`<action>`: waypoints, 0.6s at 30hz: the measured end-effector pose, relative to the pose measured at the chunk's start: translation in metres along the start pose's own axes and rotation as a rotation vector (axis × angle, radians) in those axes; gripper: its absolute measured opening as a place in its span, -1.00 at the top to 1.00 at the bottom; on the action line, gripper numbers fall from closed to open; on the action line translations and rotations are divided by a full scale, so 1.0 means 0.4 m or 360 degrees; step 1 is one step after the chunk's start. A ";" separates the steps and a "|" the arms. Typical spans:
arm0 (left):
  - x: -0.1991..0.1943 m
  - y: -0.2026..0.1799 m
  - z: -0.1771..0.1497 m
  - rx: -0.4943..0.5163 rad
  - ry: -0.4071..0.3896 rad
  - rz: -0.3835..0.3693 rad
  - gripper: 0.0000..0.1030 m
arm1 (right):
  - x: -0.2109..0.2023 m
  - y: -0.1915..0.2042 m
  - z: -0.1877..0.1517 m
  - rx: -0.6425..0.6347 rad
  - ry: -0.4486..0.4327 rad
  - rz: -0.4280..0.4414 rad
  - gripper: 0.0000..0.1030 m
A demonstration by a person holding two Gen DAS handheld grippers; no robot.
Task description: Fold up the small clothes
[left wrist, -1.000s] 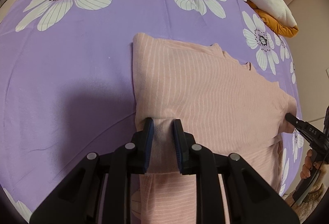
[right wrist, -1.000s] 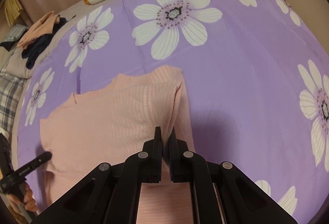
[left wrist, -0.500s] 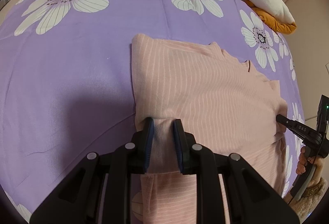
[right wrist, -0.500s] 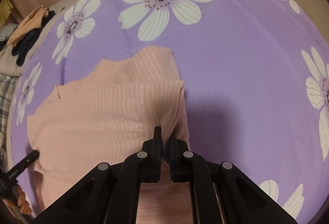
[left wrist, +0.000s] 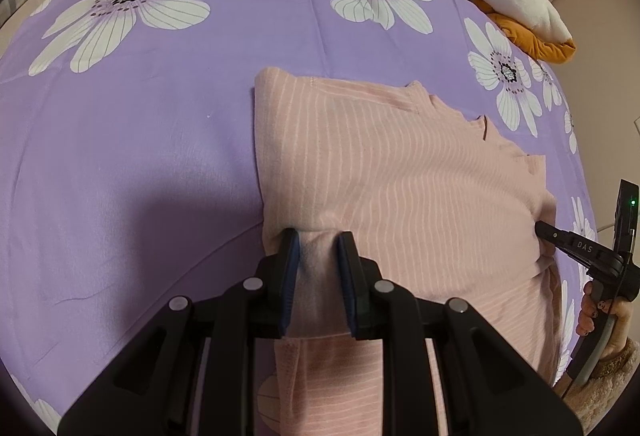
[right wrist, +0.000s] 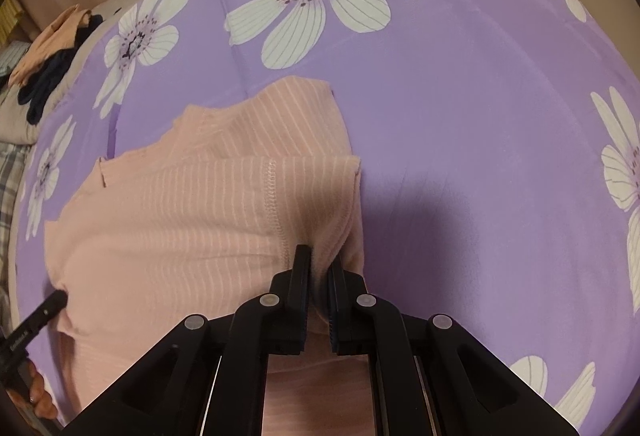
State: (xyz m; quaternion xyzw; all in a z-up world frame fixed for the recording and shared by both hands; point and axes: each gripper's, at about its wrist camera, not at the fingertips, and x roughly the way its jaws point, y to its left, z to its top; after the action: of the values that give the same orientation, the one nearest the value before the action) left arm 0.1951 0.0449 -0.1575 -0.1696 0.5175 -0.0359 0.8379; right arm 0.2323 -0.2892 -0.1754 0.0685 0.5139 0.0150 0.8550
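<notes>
Left wrist: pink striped top (left wrist: 400, 172) folded double; left tool (left wrist: 319, 248), right tool (right wrist: 319, 268) both pinch hem.

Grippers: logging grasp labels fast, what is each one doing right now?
Left gripper: shut on the pink shirt, fabric bunched between its jaws.
Right gripper: shut on the pink shirt's other edge.
</notes>
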 end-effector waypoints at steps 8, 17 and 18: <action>-0.001 -0.002 -0.001 0.0002 -0.0001 0.0000 0.60 | 0.003 0.005 -0.001 -0.0036 -0.0006 -0.0041 0.88; -0.002 0.001 0.000 -0.0019 -0.0006 -0.0011 0.60 | 0.010 0.018 0.003 -0.0074 -0.0028 -0.0088 0.88; -0.002 0.002 0.000 -0.0017 -0.0005 -0.0011 0.60 | 0.010 0.016 0.003 -0.0071 -0.0027 -0.0083 0.88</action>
State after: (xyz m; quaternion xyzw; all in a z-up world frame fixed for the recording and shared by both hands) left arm 0.1948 0.0458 -0.1569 -0.1760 0.5157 -0.0359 0.8378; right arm 0.2355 -0.2827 -0.1774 0.0360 0.5079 0.0036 0.8607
